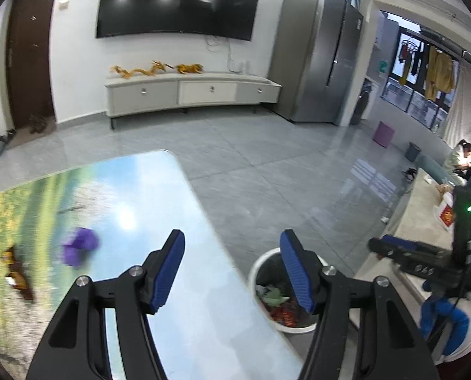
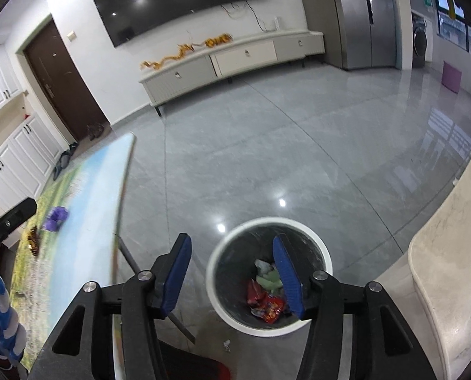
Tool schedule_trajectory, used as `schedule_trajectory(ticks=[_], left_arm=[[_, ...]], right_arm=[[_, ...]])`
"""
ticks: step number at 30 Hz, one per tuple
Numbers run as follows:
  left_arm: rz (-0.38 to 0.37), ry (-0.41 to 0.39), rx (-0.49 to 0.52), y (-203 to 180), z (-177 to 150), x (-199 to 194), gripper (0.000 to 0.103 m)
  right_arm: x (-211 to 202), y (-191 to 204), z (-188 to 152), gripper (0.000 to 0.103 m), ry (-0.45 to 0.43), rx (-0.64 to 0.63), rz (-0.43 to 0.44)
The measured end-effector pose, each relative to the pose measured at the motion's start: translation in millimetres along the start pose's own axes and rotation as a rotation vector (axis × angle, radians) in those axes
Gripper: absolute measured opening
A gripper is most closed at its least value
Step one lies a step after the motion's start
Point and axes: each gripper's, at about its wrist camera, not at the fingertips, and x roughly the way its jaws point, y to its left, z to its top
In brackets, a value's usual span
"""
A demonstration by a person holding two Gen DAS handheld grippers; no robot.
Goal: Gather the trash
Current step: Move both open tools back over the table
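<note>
My left gripper (image 1: pixel 232 237) stands open and empty over the right edge of the table (image 1: pixel 124 190), which has a landscape print on top. A crumpled purple piece (image 1: pixel 78 247) and brown-orange wrappers (image 1: pixel 16 275) lie on the table to its left. The white-rimmed bin (image 1: pixel 254 272) stands on the floor just beyond the table edge. My right gripper (image 2: pixel 231 239) is open with nothing in it, above the bin (image 2: pixel 318 247). Red and green wrappers (image 2: pixel 267 304) lie inside the bin. The purple piece (image 2: pixel 56 217) shows far left.
A pale stone-topped counter (image 2: pixel 451 253) curves along the right, close to the bin. A small scrap (image 2: pixel 226 344) lies on the grey tile floor by the bin. Farther off stand a TV cabinet (image 1: pixel 191 91) and a fridge (image 1: pixel 318 53). A person (image 1: pixel 460 158) sits far right.
</note>
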Motion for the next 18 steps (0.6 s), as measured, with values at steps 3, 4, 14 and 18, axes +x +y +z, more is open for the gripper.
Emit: schedule_trajectory(ticks=[3,4,14,18], left_arm=[[0.054,-0.029,-0.009,16,-3,-18,0.074],[0.071,-0.041,-0.012,23,-4,-25,0.074],[0.233,-0.121,-0.088,90,-21,-82,0.074],[0.289,-0.137,-0.115,114,-29,-96,0.074]], right_arm=[[-9,18,4,0.058,-0.025,-0.021,0.017],[-12,26,6,0.061,-0.032,-0.031,0.023],[-17,90,13,0.078,-0.073,-0.111,0.056],[-13,119,12,0.088,-0.083,-0.146,0.065]])
